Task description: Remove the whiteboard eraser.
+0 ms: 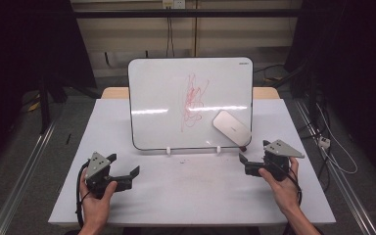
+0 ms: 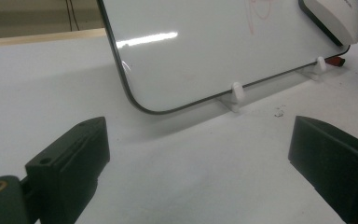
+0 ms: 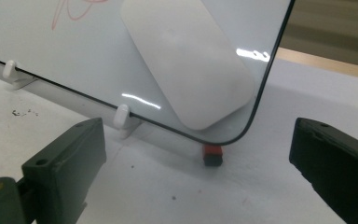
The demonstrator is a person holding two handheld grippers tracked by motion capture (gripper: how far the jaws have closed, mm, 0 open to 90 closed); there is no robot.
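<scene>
White and bare in front, the worktop (image 1: 191, 191) stands in a dim room with dark curtains at both sides and cables on the floor. A whiteboard (image 1: 161, 107) leans upright near its far edge, its lower rim resting in two small white clips (image 1: 168, 150). Red scribbles (image 1: 192, 100) run down the middle of the board. A flat white eraser (image 1: 231, 128) clings to the board's lower right corner, tilted; in the right gripper view it (image 3: 186, 70) fills the space just above the rounded corner. Below that corner a small red and black piece (image 3: 212, 155) lies on the worktop, touching or nearly touching the board's rim; what it is I cannot tell.

The left tool (image 1: 127, 177) rests low at the front left, held in the person's left hand (image 1: 95, 196), jaws spread wide and grasping nothing. The right tool (image 1: 247, 164) sits at the front right in the right hand (image 1: 281, 183), likewise released, its jaws apart and pointing toward the eraser, near it but not touching.
</scene>
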